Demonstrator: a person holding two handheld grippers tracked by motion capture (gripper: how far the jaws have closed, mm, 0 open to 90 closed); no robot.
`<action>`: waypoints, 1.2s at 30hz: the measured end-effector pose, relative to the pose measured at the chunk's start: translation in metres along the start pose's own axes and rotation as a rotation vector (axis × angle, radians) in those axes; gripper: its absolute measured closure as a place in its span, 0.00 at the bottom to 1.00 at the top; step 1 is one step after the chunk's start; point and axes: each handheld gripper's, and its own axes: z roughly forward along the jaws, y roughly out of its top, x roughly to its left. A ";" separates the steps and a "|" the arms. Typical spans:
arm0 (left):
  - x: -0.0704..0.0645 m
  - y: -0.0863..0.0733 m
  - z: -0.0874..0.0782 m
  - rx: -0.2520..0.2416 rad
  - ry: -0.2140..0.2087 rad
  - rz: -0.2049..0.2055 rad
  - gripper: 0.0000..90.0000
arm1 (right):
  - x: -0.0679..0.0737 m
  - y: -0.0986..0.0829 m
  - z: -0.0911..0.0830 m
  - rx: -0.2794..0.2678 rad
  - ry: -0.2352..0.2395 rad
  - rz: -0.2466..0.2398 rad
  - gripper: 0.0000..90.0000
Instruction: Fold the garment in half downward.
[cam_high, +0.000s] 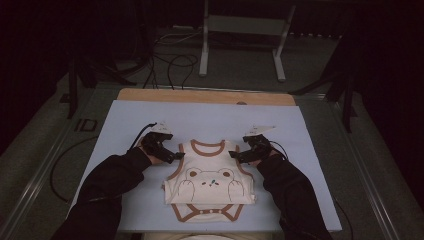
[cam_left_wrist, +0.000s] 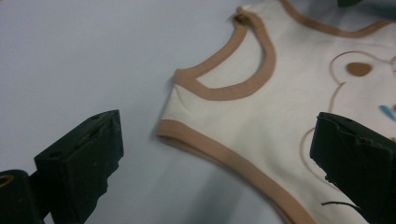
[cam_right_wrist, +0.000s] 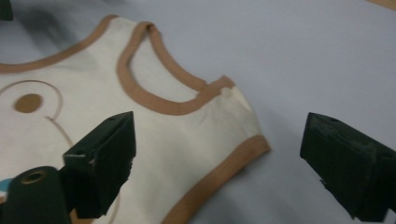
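On the blue mat (cam_high: 125, 125), near its front edge, a cream bodysuit (cam_high: 210, 192) lay flat, bear print up, brown-trimmed neck pointing away from the person. Left gripper (cam_high: 176, 156) hovered at the bodysuit's left shoulder, jaws spread wide, straddling the armhole trim (cam_left_wrist: 224, 91) and gripping nothing. Right gripper (cam_high: 235, 155) sat at the opposite shoulder, jaws likewise spread, one over cloth, one over mat. Beyond the mat ran a wooden table edge (cam_high: 200, 96).

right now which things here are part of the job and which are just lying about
Part of the job: baby bodysuit, left gripper, right gripper, both open at its shoulders.

Lying about: white stand, floor cables.
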 end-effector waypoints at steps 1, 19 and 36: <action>0.001 0.000 0.003 0.007 -0.004 -0.003 0.05 | -0.002 0.000 0.001 0.001 -0.006 0.000 0.16; 0.016 -0.005 0.027 0.064 0.034 -0.017 0.33 | -0.018 0.000 0.024 0.109 -0.022 0.010 0.47; 0.008 0.003 0.037 0.092 0.019 0.021 0.64 | -0.009 0.001 0.030 0.161 -0.040 -0.036 0.71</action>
